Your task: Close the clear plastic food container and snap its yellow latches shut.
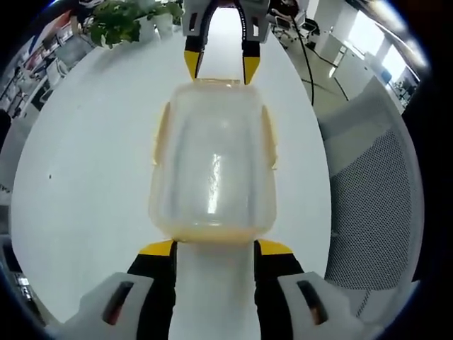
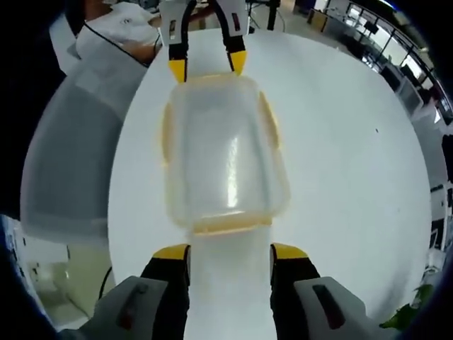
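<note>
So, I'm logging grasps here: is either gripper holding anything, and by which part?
Nothing is held. Both grippers are open, the left gripper and the right gripper at opposite short ends of the closed container, jaws apart.

You see a food container (image 1: 212,170) of clear, glossy plastic with slightly cloudy walls, yellow plastic latches (image 1: 162,134), a smooth matt white table (image 1: 85,163), and a mesh-fabric chair back (image 1: 375,205).
</note>
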The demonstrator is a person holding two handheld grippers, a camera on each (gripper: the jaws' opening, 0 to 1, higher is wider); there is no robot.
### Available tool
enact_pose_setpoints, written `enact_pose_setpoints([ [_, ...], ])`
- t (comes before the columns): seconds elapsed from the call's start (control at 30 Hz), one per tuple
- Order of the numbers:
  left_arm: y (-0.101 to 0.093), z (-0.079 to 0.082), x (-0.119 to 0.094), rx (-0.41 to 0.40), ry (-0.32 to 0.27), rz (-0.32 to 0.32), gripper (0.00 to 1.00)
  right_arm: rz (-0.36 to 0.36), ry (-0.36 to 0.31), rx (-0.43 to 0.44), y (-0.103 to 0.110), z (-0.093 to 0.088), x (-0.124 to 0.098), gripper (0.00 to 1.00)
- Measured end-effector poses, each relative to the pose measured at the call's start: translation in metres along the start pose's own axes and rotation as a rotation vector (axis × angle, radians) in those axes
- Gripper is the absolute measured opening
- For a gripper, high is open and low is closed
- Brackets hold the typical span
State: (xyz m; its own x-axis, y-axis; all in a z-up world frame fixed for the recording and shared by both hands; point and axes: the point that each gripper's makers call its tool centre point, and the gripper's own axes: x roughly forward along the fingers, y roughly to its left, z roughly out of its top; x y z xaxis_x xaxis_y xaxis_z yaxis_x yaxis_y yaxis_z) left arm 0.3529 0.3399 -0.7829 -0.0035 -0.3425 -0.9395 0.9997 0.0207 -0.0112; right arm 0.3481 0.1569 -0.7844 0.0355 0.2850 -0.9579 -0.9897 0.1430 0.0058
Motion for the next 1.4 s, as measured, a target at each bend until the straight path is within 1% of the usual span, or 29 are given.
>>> enact_pose_setpoints([
  [0.17,-0.002,-0.003,-0.007,-0.043,-0.010,-0.005,0.44,-0.006,-0.030,0.054,-0.003,0.005,-0.004,0.43],
  [0.23,-0.002,-0.001,-0.010,-0.066,-0.026,0.000,0.44,-0.012,-0.038,0.067,-0.003,0.006,-0.005,0.43],
  [0.4,0.000,-0.003,-0.013,-0.099,-0.021,-0.003,0.44,-0.002,-0.046,0.100,-0.001,0.008,-0.006,0.42],
  [0.5,-0.003,-0.005,-0.015,-0.140,-0.022,-0.030,0.45,-0.001,-0.051,0.123,-0.002,0.010,-0.008,0.42],
  [0.57,-0.002,-0.005,-0.016,-0.129,-0.022,-0.024,0.44,0.001,-0.055,0.134,-0.001,0.011,-0.009,0.41],
  [0.63,-0.001,-0.005,-0.018,-0.149,-0.028,-0.022,0.45,0.007,-0.056,0.157,0.000,0.012,-0.010,0.40],
  [0.73,0.001,0.002,-0.021,-0.239,-0.068,-0.034,0.46,0.008,-0.063,0.189,0.001,0.012,-0.011,0.41],
  [0.8,0.001,0.003,-0.022,-0.283,-0.075,-0.041,0.47,0.020,-0.071,0.238,0.000,0.011,-0.011,0.41],
  [0.87,0.004,0.002,-0.022,-0.311,-0.077,-0.039,0.48,0.026,-0.086,0.275,0.001,0.013,-0.012,0.44],
  [0.9,0.004,0.002,-0.022,-0.317,-0.081,-0.043,0.48,0.049,-0.111,0.301,0.004,0.017,-0.013,0.45],
  [0.93,0.004,0.002,-0.021,-0.345,-0.085,-0.042,0.48,0.054,-0.128,0.325,0.004,0.019,-0.013,0.45],
  [0.97,0.004,0.002,-0.021,-0.365,-0.088,-0.044,0.48,0.045,-0.131,0.340,0.002,0.020,-0.015,0.44],
  [1.03,0.003,0.006,-0.021,-0.436,-0.122,-0.055,0.48,0.035,-0.138,0.349,-0.001,0.019,-0.016,0.44],
  [1.07,0.003,0.006,-0.022,-0.480,-0.122,-0.057,0.49,0.039,-0.142,0.360,-0.001,0.019,-0.016,0.44],
  [1.1,0.002,0.008,-0.023,-0.514,-0.136,-0.069,0.49,0.046,-0.144,0.384,0.000,0.019,-0.016,0.44],
  [1.23,0.009,0.005,-0.025,-0.637,-0.136,-0.060,0.46,0.040,-0.128,0.447,-0.002,0.014,-0.012,0.43],
  [1.3,0.013,0.001,-0.024,-0.694,-0.135,-0.050,0.45,0.052,-0.143,0.478,-0.001,0.017,-0.012,0.41],
  [1.33,0.013,0.000,-0.024,-0.712,-0.130,-0.052,0.45,0.053,-0.153,0.507,-0.002,0.018,-0.012,0.40],
  [1.4,0.013,0.000,-0.023,-0.734,-0.144,-0.058,0.46,0.050,-0.175,0.542,-0.004,0.022,-0.013,0.39],
])
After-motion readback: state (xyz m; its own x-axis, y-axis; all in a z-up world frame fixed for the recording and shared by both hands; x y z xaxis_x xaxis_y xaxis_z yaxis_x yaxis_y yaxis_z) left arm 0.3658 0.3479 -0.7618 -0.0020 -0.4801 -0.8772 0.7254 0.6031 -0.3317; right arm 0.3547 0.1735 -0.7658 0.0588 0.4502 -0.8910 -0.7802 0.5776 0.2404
